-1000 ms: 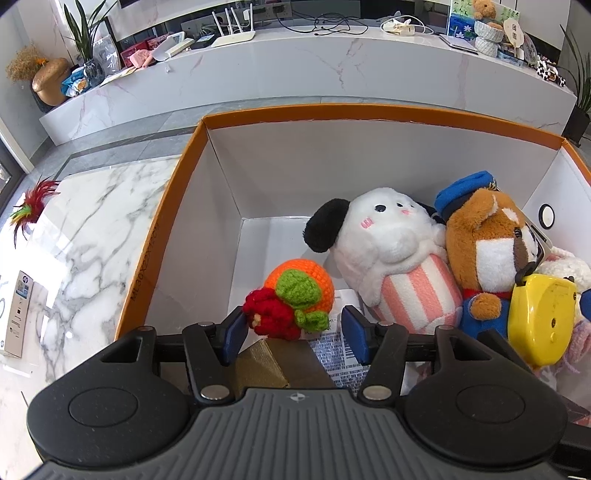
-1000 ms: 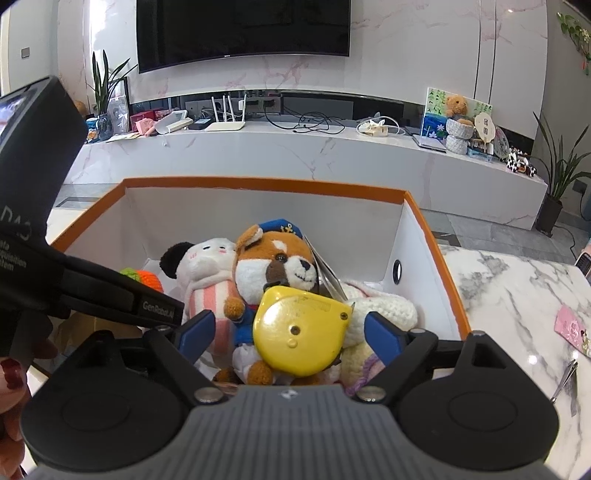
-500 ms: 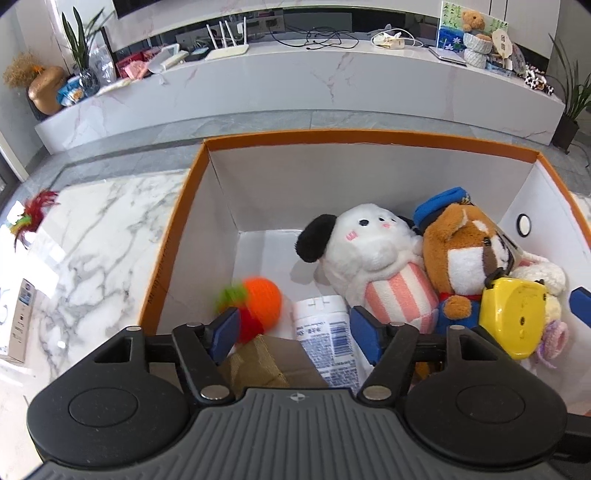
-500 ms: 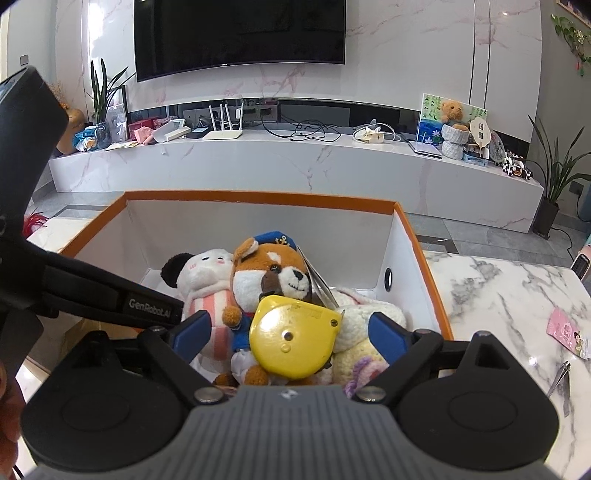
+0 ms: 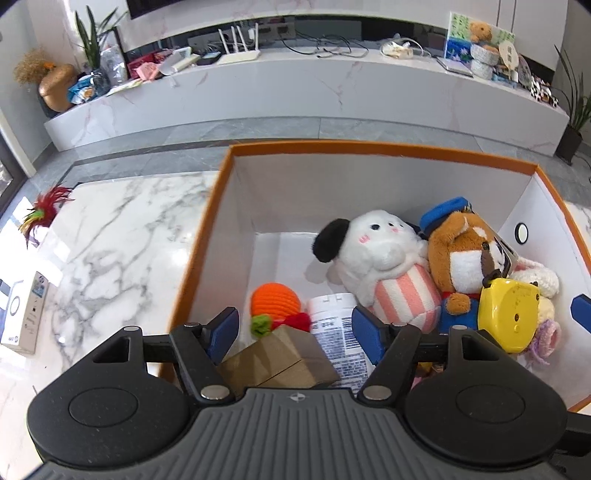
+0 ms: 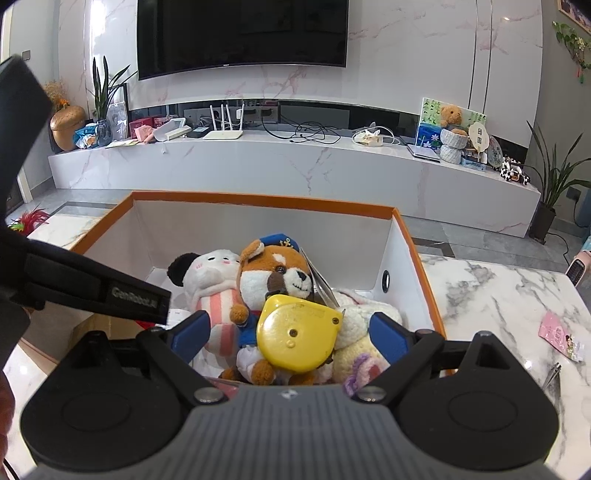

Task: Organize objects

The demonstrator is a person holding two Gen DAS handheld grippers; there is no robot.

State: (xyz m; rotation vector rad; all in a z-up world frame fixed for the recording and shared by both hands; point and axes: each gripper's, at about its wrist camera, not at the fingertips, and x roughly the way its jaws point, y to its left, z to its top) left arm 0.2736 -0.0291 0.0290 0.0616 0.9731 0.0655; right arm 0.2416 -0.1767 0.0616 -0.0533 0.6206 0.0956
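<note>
Left wrist view: the left hand-held gripper point(image 5: 293, 325) has just been opening and its jaws stand apart with nothing clamped – the knit orange point(image 5: 275, 299) it hangs over lies loose on the floor of the box point(image 5: 369, 147), near left, against a white bottle point(image 5: 338, 325) and a brown carton point(image 5: 280, 362). The step looks like a release into the box; doing it well means lifting straight out, clear of the orange rim, without dragging the toy along. To the right sit a white plush point(image 5: 380, 262), a fox plush point(image 5: 463, 258) and a yellow case point(image 5: 508, 314). Only this view shows the orange and a feather toy point(image 5: 42, 214) on the surface

Right wrist view: the right hand-held gripper point(image 6: 290, 330) is wide apart, empty, above the yellow case point(image 6: 295, 336). Only here – a pink card point(image 6: 559, 334) on the surface at far right, the left tool's side, and the TV point(image 6: 242, 35)
</note>
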